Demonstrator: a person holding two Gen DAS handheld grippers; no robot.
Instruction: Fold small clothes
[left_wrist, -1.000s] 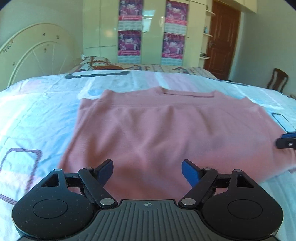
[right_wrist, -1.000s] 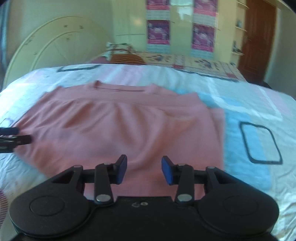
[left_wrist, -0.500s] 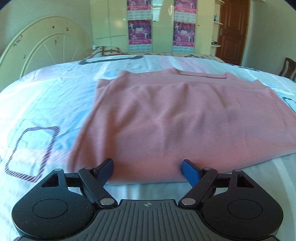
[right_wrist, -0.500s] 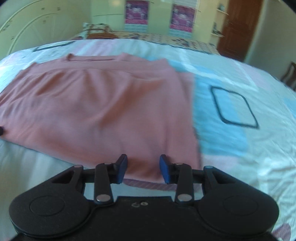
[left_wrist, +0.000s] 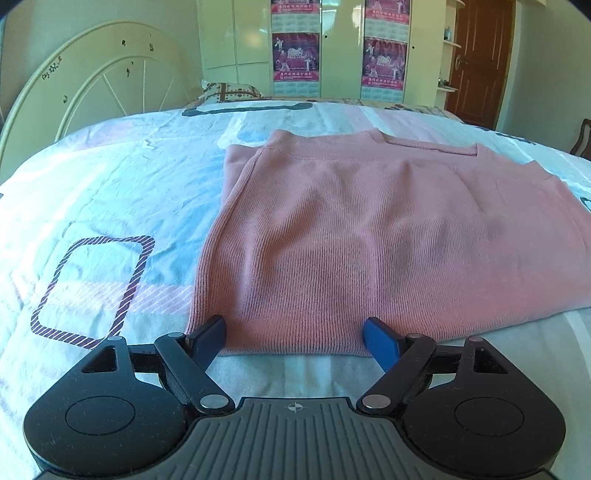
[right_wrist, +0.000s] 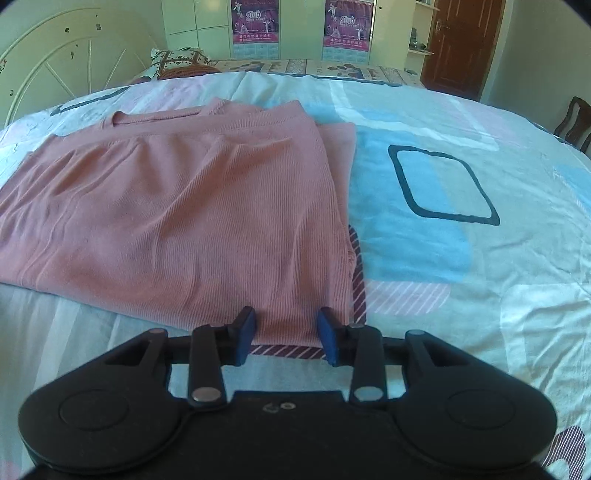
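The pink knit top (left_wrist: 369, 240) lies folded flat on the bed (left_wrist: 92, 206). The left tongs (left_wrist: 293, 334) gape wide at its near hem; the right tongs (right_wrist: 286, 326) stand partly open, gripping nothing.

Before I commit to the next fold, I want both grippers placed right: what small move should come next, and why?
Probably ease both grippers down onto the near hem and pinch it. The pink sweater lies flat on the bed, sides already folded in. The left gripper stands wide open at the near left corner; the right gripper, narrower, frames the near right corner without pressing it.
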